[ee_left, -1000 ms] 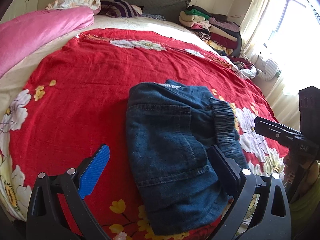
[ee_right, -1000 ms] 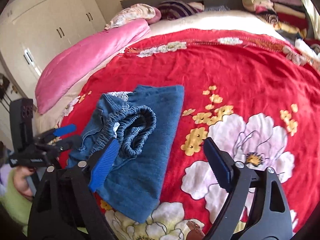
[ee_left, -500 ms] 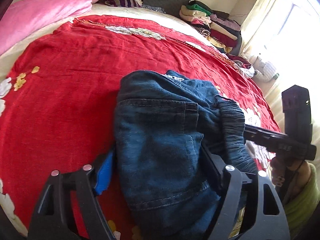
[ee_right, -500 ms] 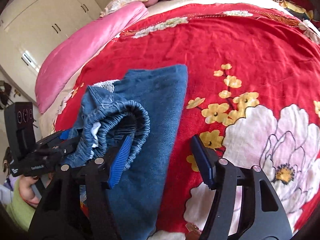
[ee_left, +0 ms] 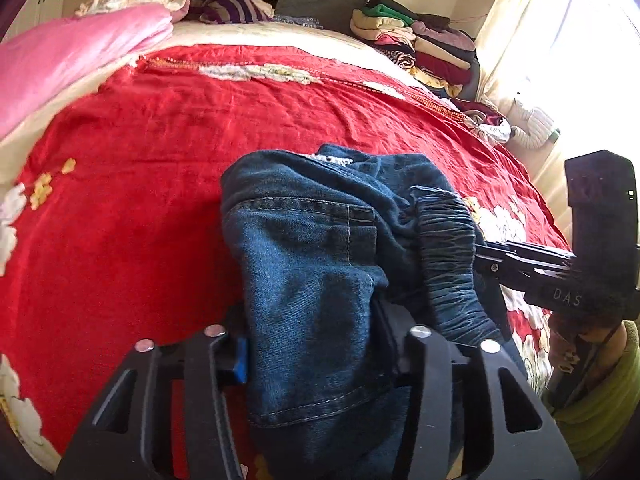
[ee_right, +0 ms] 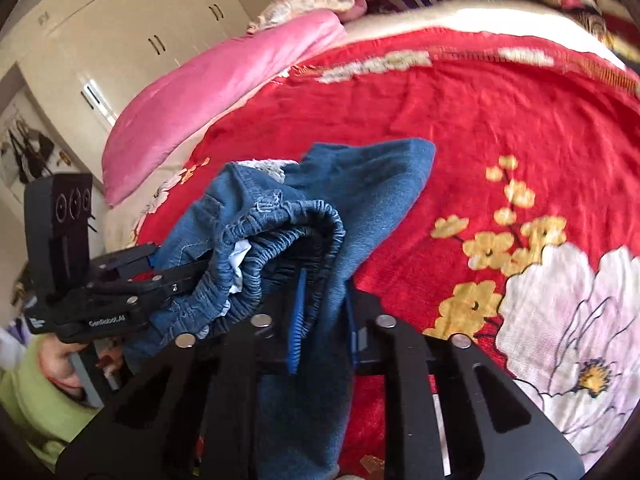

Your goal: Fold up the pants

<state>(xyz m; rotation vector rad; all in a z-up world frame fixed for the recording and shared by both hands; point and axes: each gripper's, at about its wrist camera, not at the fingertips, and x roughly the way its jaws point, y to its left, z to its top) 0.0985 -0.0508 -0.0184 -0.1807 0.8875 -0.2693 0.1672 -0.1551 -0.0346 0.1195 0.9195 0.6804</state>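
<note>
One pair of folded denim pants [ee_left: 320, 280] lies on one red floral bedspread [ee_left: 140, 200]. Two grippers show: the left gripper [ee_left: 316, 344] and the right gripper [ee_right: 324, 320]. One pink quilt [ee_left: 72, 60], one stack of folded clothes [ee_left: 420, 52], one striped garment [ee_left: 228, 4] and one white wardrobe [ee_right: 120, 40] complete the count.

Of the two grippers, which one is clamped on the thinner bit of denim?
The right gripper: its jaws are nearly together on a thin fold of the jeans, beside the elastic waistband. The left gripper spans a thick bunched stack.
</note>
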